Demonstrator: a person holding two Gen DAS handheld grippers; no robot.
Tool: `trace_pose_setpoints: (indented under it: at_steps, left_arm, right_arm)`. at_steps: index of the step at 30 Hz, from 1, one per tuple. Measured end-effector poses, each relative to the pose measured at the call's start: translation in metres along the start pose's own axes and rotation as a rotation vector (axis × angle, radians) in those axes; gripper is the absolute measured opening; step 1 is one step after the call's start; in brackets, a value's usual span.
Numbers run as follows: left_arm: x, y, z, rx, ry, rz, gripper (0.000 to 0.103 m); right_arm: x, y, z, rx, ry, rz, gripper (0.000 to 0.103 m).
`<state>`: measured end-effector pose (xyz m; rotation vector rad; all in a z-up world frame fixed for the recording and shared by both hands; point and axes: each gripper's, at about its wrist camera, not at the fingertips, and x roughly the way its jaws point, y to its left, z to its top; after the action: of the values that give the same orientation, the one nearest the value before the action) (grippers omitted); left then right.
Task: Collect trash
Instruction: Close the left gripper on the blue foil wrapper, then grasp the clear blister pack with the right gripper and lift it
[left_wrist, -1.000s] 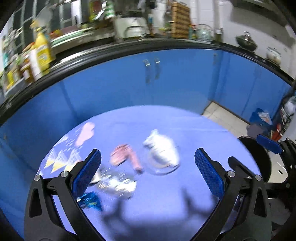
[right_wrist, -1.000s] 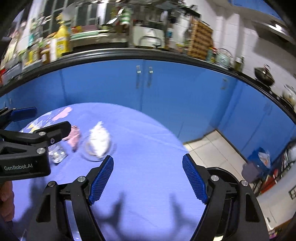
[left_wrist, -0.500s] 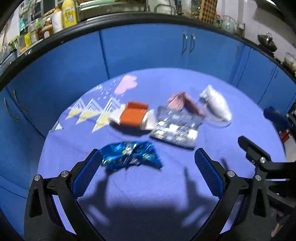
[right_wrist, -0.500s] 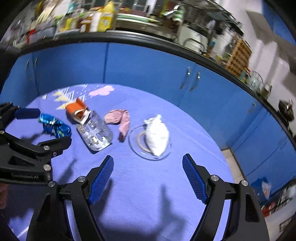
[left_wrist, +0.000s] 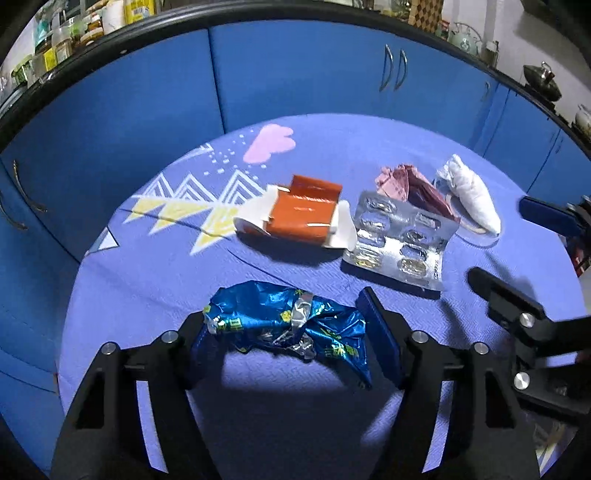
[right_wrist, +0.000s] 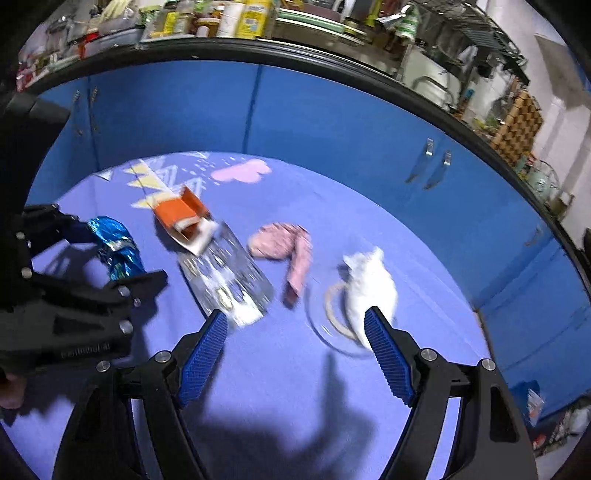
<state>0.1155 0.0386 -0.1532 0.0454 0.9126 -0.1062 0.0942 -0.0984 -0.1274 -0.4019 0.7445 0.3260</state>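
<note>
Half a second earlier the left gripper stood wide above the bench; now its jaws had narrowed around the blue wrapper, apparently pinching it, so the first pick seemed begun. The wrapper's long axis ran crosswise between the pads. The right gripper hung wide, empty.

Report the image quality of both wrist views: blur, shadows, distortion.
Left wrist view: sharp, the blue wrapper and blister pack crisp; fisheye bends the cabinets; a dark shadow lies under the left hand-held gripper. Right wrist view: motion-smeared on the blister pack and white wad; the right hand-held gripper casts long shadows on the tablecloth.
</note>
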Motion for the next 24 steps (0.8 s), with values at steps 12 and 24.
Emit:
trace_pose_setpoints:
  at_steps: [12, 24]
  left_arm:
    - [-0.014, 0.039, 0.004, -0.094, -0.048, 0.017, 0.068]
    - [-0.015, 0.039, 0.004, -0.099, -0.036, 0.013, 0.068]
  right_arm:
    - [0.022, 0.030, 0.022, -0.090, 0.005, 0.112, 0.075]
    - [0.019, 0.033, 0.011, -0.111, 0.019, 0.112, 0.029]
